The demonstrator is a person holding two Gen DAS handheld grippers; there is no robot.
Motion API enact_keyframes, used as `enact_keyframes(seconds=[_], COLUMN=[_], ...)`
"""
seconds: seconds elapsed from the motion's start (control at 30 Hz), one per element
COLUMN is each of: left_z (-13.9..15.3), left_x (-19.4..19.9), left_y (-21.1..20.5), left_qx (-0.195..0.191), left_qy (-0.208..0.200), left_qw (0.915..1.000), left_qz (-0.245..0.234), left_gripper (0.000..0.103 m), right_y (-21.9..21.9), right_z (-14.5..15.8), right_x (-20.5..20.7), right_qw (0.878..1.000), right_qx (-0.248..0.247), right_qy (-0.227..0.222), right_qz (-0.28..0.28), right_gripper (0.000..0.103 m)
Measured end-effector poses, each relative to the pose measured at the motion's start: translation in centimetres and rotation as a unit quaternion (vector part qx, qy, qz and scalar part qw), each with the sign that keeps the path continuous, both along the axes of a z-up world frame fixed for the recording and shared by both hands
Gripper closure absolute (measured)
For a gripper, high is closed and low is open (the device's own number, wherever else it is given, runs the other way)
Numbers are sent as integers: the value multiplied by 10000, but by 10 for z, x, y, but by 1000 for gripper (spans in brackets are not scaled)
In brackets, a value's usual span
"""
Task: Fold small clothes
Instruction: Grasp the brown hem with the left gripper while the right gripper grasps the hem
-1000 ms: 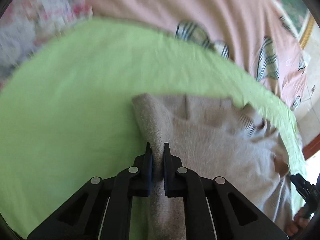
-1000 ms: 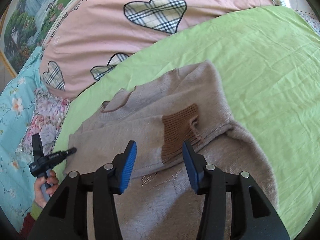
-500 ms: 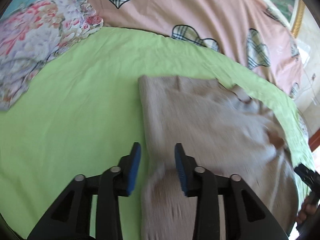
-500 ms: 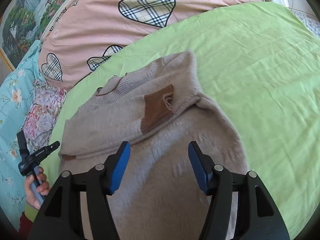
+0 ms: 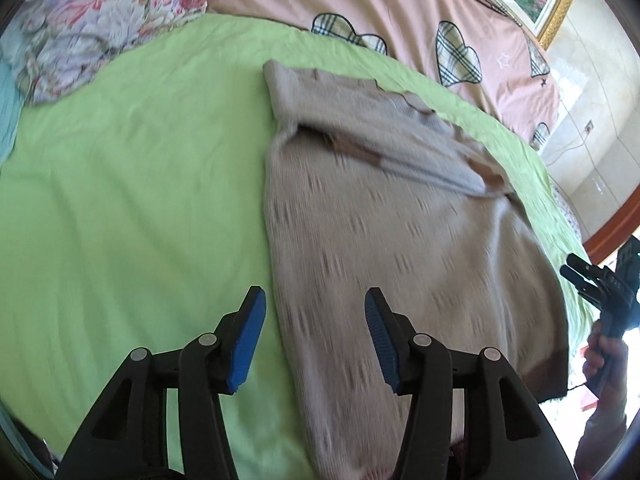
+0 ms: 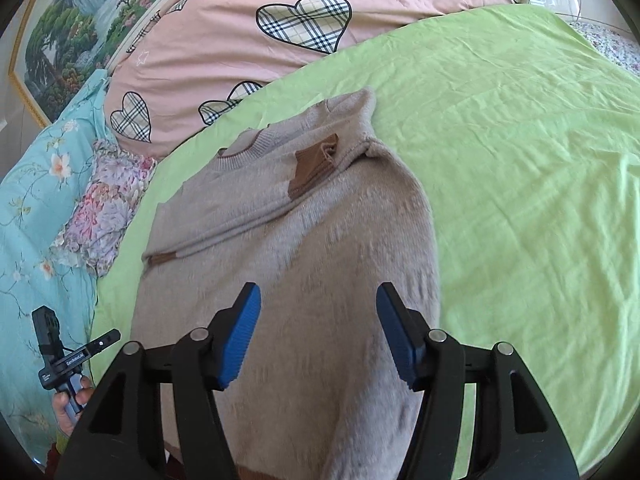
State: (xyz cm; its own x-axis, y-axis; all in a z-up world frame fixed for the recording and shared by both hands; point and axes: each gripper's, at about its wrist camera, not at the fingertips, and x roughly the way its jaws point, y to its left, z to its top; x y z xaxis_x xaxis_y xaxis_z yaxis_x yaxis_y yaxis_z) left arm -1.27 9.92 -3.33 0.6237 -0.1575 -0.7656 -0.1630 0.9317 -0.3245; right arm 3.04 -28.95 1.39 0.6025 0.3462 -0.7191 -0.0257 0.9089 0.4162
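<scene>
A small beige knit sweater [image 5: 384, 208] with brown cuffs lies flat on the green sheet [image 5: 132, 184], both sleeves folded across its chest. My left gripper [image 5: 314, 338] is open and empty above the sweater's left lower edge. In the right wrist view the same sweater [image 6: 320, 248] fills the middle, with a brown cuff [image 6: 314, 164] near the collar. My right gripper [image 6: 318, 334] is open and empty above the sweater's lower body. Each gripper shows at the edge of the other's view, held in a hand.
A pink duvet with plaid hearts [image 6: 248, 40] lies along the far side of the bed. Floral bedding [image 6: 104, 208] and a light blue floral cover [image 6: 36, 200] lie at the left. A framed landscape picture [image 6: 80, 12] hangs behind.
My left gripper let go of the sweater's edge and opened wide. Both grippers pulled back toward the hem, so more of the sweater shows.
</scene>
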Motion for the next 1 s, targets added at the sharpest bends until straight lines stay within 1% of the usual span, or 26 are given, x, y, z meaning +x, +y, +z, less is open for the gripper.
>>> enact_keyframes(seconds=[0.07,0.17,0.3,0.47,0.5,0.53,0.6,0.67,0.8,0.83,0.87,0.9,0.93,0.97,1.0], left_z=[-5,-15,-28,-41,-44,-47,-53,-59,-64,-64,-65,-65,-66,-66,-65], left_x=[-16,-38,-66,-92,-93,-95,-95,-93,-85,-82,-80,-78,-75,-75,-75], left_y=[-5,-11,-16,-27,-29,-33,-39,-43,-52,-55,-58,-59,-60,-61,-61], left_qx=[-60,-86,-251,-461,-474,-488,-568,-653,-742,-732,-675,-638,-576,-511,-491], left_qy=[60,203,341,504,550,604,709,791,853,873,875,877,884,882,866], left_qw=[9999,9996,9986,9961,9954,9947,9929,9909,9882,9878,9881,9882,9886,9891,9894], left_qz=[-60,-192,-331,-563,-622,-681,-774,-877,-1031,-1061,-1075,-1078,-1078,-1058,-1053], left_gripper=[49,49,49,49,49,49,50,51,51,52,57,67,73,84,91], right_y=[-4,-14,-39,-61,-62,-62,-59,-53,-36,-32,-28,-25,-23,-24,-27], right_z=[0,-3,-13,-24,-25,-26,-30,-35,-45,-46,-47,-49,-48,-46,-42], right_x=[-9,-24,-47,-71,-74,-78,-81,-82,-81,-80,-79,-78,-78,-81,-84], right_qw=[10000,9999,9978,9953,9950,9950,9953,9954,9948,9949,9946,9940,9940,9945,9948], right_qx=[-13,97,626,910,939,929,847,728,686,665,667,694,684,644,627], right_qy=[19,87,226,331,338,360,448,549,562,533,530,550,545,520,484], right_qz=[45,67,65,-38,-17,35,151,284,498,547,600,645,650,644,637], right_gripper=[42,42,42,42,48,56,61,64,65,70,77,88,90,93,95])
